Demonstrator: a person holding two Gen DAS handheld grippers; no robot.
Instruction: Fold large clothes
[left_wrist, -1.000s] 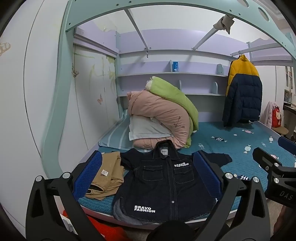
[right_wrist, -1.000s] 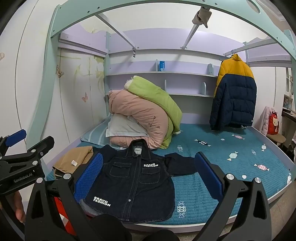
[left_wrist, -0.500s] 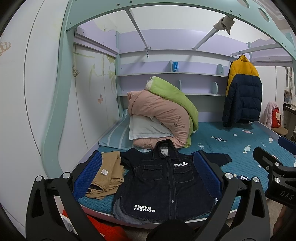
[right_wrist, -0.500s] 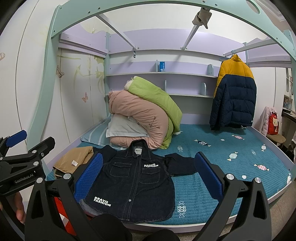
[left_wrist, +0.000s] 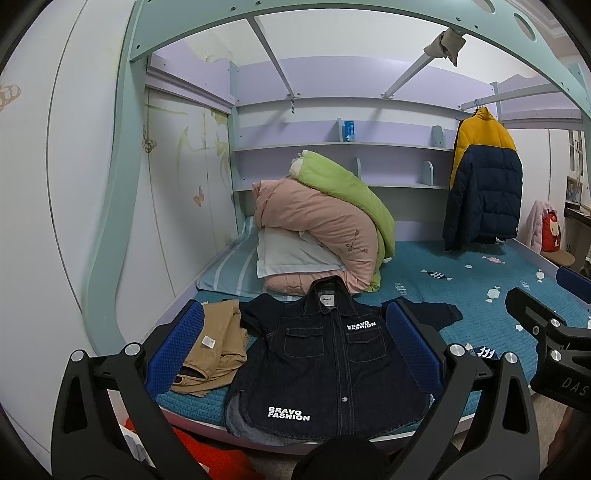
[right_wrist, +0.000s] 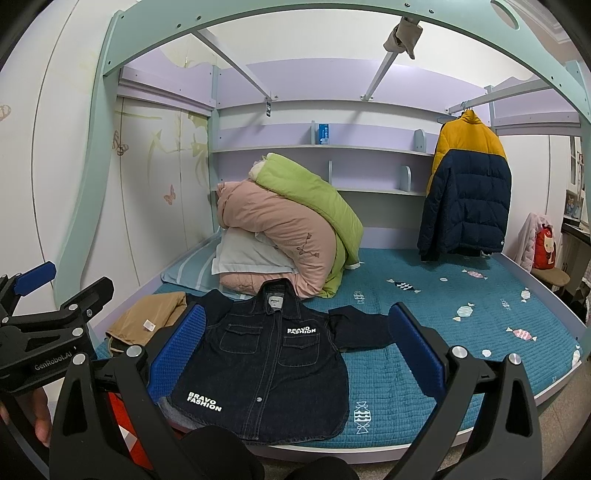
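A dark denim jacket (left_wrist: 321, 362) with white "BRAVO FASHION" lettering lies flat, front up, at the near edge of the blue bed (left_wrist: 480, 291). It also shows in the right wrist view (right_wrist: 266, 362), one sleeve stretched to the right. My left gripper (left_wrist: 291, 350) is open and empty, held in the air in front of the bed, short of the jacket. My right gripper (right_wrist: 295, 350) is open and empty too, at a similar distance. Each gripper shows at the edge of the other's view.
A folded tan garment (left_wrist: 218, 343) lies left of the jacket. Pink and green quilts and a pillow (left_wrist: 317, 236) are piled at the back. A yellow and navy puffer coat (left_wrist: 480, 184) hangs at the right. Something red (left_wrist: 214, 458) sits on the floor below the bed edge.
Both views have barely shifted. The jacket and both grippers stay as they were.
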